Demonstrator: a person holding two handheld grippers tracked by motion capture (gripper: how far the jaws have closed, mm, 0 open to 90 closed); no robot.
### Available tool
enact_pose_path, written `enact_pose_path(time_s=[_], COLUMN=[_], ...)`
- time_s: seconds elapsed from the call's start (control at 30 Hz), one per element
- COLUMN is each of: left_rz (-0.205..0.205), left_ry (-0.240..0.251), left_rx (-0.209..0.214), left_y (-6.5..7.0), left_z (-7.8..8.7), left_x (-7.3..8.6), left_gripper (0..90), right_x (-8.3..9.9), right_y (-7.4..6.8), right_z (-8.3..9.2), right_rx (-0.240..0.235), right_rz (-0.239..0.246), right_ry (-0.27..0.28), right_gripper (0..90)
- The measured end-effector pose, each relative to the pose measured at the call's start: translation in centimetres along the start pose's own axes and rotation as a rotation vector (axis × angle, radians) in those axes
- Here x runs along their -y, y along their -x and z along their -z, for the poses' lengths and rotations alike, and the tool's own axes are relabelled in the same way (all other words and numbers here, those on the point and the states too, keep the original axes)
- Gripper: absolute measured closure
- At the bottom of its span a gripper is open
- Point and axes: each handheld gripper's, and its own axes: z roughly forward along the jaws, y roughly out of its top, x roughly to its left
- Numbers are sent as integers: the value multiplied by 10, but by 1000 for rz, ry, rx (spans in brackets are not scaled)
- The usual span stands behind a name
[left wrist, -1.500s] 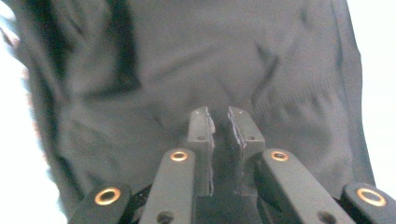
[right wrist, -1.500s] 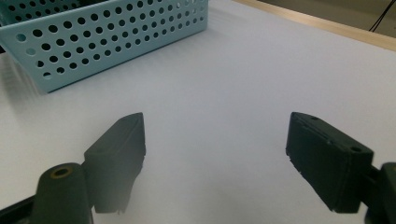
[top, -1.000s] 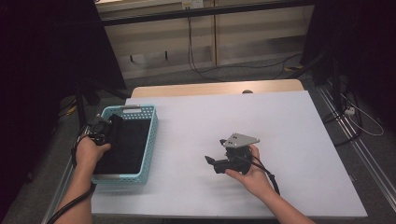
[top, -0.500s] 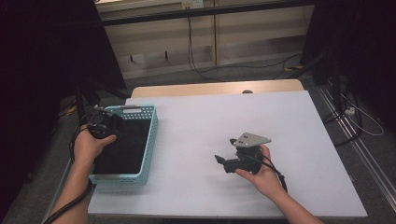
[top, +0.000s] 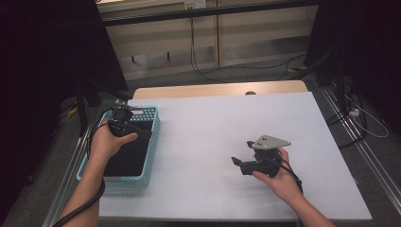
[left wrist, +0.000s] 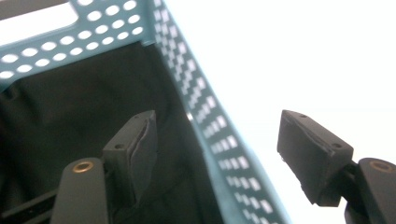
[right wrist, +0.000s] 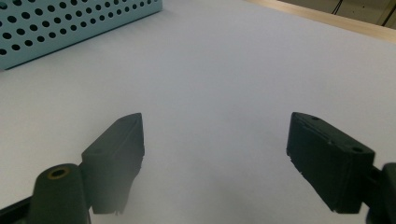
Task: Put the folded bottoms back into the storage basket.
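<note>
A light blue perforated basket stands at the table's left edge with a dark cloth lying in it. My left gripper hovers over the basket's far right part. In the left gripper view its jaws have just been opening and stand apart, with nothing between the pads; below them are the basket wall and the dark cloth. My right gripper is held low over the white table, open and pointing left toward the basket. Bare table shows between its jaws.
A wooden table edge runs behind the white top. Cables lie on the floor beyond, and metal rails run along the right side. Each gripper trails a cable down its forearm.
The left hand has lifted and shifted to the right over the basket. The right hand has drifted to the right over the table, its jaws unchanged.
</note>
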Motion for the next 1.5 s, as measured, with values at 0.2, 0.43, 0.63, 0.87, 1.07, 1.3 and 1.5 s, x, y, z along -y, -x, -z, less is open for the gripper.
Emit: enact_pose_path(time_s=[0.2, 0.43, 0.63, 0.87, 1.07, 1.3, 1.5], left_rz=[-36, -103, -147, -209, -233, -260, -272], left_ry=[26, 19, 21, 18, 18, 10, 5], left_rx=[37, 71, 91, 120, 149, 168, 195], left_y=[19, 39, 56, 75, 90, 103, 109], left_z=[-1, -4, -10, -19, -25, -34, -43], left_x=[-4, -6, -4, 0, 1, 6, 15], left_gripper=[275, 258, 220, 189, 177, 166, 159], right_x=[1, 6, 11, 16, 21, 26, 30], right_y=[2, 4, 9, 10, 13, 17, 20], right_z=[1, 4, 11, 23, 32, 40, 45], right_rx=[2, -23, -27, -35, -35, -28, -20], right_rz=[2, 32, 21, 18, 17, 11, 6], right_ry=[-4, -43, -58, -69, -76, -78, -82], right_gripper=[183, 183, 178, 176, 172, 170, 169])
